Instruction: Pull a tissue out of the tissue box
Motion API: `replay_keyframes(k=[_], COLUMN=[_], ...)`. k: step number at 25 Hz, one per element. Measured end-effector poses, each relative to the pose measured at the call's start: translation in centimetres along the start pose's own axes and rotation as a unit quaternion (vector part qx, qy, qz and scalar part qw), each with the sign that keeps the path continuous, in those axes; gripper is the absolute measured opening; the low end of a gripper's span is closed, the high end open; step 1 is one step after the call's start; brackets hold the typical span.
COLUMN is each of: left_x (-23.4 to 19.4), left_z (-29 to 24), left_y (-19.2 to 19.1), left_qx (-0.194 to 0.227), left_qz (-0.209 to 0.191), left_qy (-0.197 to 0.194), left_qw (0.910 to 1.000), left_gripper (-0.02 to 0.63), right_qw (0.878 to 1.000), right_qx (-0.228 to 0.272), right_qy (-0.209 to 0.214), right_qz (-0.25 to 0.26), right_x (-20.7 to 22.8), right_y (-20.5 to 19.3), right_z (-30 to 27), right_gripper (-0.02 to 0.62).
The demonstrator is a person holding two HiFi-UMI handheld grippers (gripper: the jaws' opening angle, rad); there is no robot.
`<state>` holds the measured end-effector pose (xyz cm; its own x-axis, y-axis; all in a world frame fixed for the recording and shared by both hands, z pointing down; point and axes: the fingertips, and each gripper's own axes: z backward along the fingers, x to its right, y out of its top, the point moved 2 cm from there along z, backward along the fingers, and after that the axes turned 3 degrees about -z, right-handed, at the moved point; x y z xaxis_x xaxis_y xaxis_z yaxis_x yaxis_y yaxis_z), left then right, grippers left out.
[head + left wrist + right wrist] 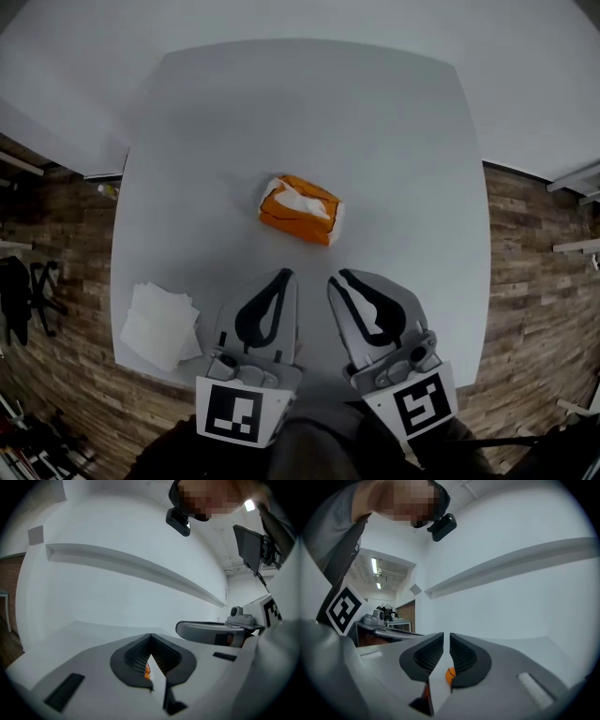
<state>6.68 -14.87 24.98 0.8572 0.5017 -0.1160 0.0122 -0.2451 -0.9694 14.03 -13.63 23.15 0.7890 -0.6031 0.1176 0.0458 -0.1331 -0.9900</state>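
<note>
Nearest to you, your left gripper [284, 275] has its jaws closed tip to tip, with nothing between them. Your right gripper [339, 277], just beside it, has its jaws a little apart, only a narrow gap, and it is also empty. Both grippers are above the near part of the table [375, 141] and they point toward the middle of it.

At the near left corner lies a small pile of loose white tissues [159, 323], well apart from both grippers.

Farther on, near the centre of the table, is the orange tissue box [300, 211], lying a little askew. A white tissue [298, 200] shows in its top opening.

I judge that this pull is not yet begun. Neither gripper touches the box. You have to reach the box, close one gripper on the white tissue, and draw it out, perhaps holding the box down with the other.
</note>
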Motion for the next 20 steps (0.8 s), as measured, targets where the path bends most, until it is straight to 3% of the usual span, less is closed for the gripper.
replay_keyframes(k=[5, 8, 20], left_x=[-2.1, -3.3, -5.8], left_z=[-3.2, -4.9, -9.5], left_y=[-2.4, -3.4, -7.7], left_qx=[-0.036, -0.041, -0.077], left_qz=[0.018, 0.023, 0.062], left_qy=[0.023, 0.03, 0.035], left_qw=[0.9989, 0.9985, 0.9945], left_gripper=[0.0, 0.0, 0.0], right_qw=[0.999, 0.999, 0.993], right_qx=[-0.028, -0.036, -0.072], right_qy=[0.019, 0.017, 0.028], right_qz=[0.002, 0.029, 0.085], right_x=[2.6, 3.7, 6.6], right_y=[-3.0, -4.2, -7.6], right_z=[-3.8, -5.7, -10.7], right_gripper=[0.051, 0.051, 0.091])
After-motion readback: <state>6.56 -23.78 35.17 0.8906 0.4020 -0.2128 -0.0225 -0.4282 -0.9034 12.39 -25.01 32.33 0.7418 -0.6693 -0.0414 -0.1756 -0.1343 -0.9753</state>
